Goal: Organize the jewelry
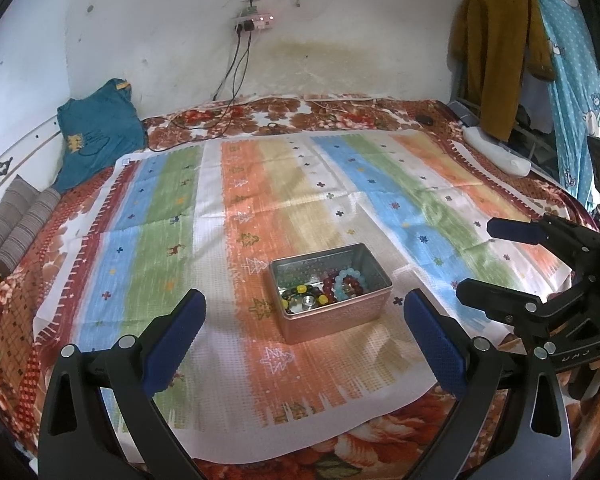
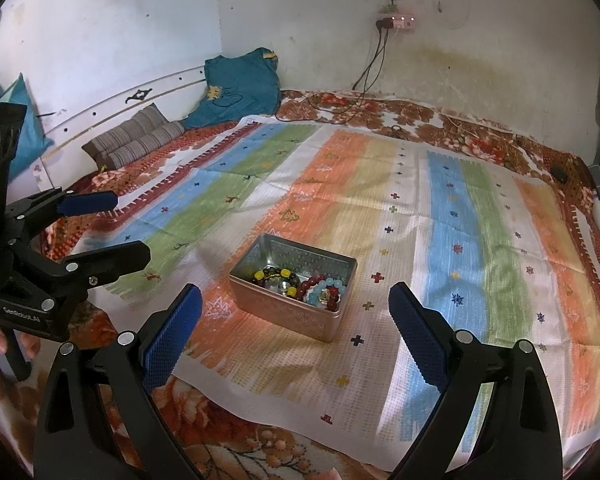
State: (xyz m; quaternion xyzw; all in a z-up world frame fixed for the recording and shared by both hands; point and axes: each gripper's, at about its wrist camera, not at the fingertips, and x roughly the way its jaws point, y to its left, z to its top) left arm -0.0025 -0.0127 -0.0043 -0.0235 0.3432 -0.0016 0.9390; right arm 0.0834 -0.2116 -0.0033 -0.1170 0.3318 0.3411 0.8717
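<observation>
An open metal tin (image 1: 336, 322) (image 2: 320, 330) stands on the striped cloth (image 1: 172, 216) (image 2: 480, 216) on the bed. Inside lie several bead bracelets: a dark one with yellow beads (image 1: 302, 294) (image 2: 278, 274), a dark red one (image 1: 330, 284) (image 2: 310, 283) and a light blue one (image 1: 350, 276) (image 2: 328, 285). My left gripper (image 1: 305, 314) is open and empty, just in front of the tin. My right gripper (image 2: 295, 312) is open and empty, also in front of the tin. Each gripper shows in the other's view, the right one (image 1: 476, 258) and the left one (image 2: 130, 228).
A teal garment (image 1: 100, 132) (image 2: 236, 88) and striped pillows (image 1: 16, 220) (image 2: 136, 138) lie at the bed's far left. Cables (image 1: 236, 76) (image 2: 370, 68) hang from a wall socket onto the bed. Clothes (image 1: 496, 48) hang at the right. A white bundle (image 1: 496, 150) lies at the bed's right edge.
</observation>
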